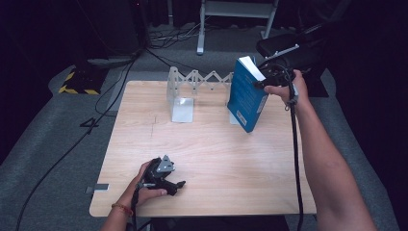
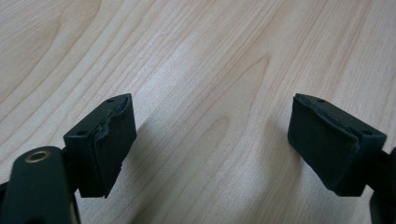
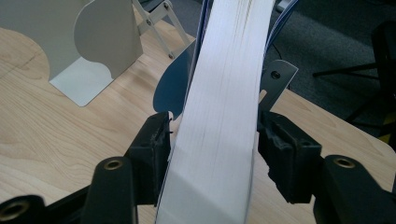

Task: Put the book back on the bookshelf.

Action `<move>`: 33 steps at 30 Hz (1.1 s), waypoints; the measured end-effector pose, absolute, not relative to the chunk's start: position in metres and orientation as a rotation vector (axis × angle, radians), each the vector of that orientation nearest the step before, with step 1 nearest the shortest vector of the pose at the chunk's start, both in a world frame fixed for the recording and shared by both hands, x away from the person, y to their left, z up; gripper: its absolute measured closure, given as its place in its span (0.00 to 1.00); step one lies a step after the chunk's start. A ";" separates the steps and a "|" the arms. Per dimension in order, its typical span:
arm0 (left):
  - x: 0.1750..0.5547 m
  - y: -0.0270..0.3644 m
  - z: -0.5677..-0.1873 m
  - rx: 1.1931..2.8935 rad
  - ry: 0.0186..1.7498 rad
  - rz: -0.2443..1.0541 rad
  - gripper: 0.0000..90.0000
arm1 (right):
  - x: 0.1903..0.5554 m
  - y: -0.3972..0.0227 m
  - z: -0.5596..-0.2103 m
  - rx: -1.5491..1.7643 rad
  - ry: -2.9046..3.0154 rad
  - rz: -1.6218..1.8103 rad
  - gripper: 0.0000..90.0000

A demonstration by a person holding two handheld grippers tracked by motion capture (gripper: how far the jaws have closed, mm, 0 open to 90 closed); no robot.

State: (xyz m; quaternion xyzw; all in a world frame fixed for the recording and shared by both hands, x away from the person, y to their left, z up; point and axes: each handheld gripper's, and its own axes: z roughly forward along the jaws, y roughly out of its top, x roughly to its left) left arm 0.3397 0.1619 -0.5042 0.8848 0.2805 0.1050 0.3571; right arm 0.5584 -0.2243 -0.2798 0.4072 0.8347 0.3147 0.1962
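Observation:
A blue book (image 1: 246,96) stands tilted on the wooden table (image 1: 207,159), at the right end of an expanding metal bookend rack (image 1: 202,78). My right gripper (image 1: 262,83) reaches its upper page edge from the right. In the right gripper view the white page block (image 3: 224,93) runs up between the two black jaws of my right gripper (image 3: 212,126); thin gaps show beside both pads, so they stand open around it. My left gripper (image 1: 179,184) rests low near the table's front edge, open, with bare wood between the jaws of my left gripper (image 2: 210,112).
A pale bookend plate (image 1: 182,103) stands at the rack's left end, also seen as bookend plate (image 3: 93,42); another rack plate (image 3: 278,77) is just behind the book. Cables and a yellow-black striped base (image 1: 77,83) lie on the floor beyond the table. A chair (image 1: 288,48) stands at back right.

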 end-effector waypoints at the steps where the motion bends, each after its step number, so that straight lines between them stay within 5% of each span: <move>1: 0.340 0.162 -0.504 2.286 0.724 0.271 0.18 | 0.557 -0.225 -0.280 1.140 2.336 0.879 0.45; 18: 0.339 0.162 -0.504 2.282 0.731 0.274 0.18 | 0.535 -0.233 -0.294 1.058 2.281 0.862 0.25; 33: 0.339 0.162 -0.504 2.283 0.731 0.273 0.18 | 0.515 -0.234 -0.309 0.969 2.298 0.857 0.24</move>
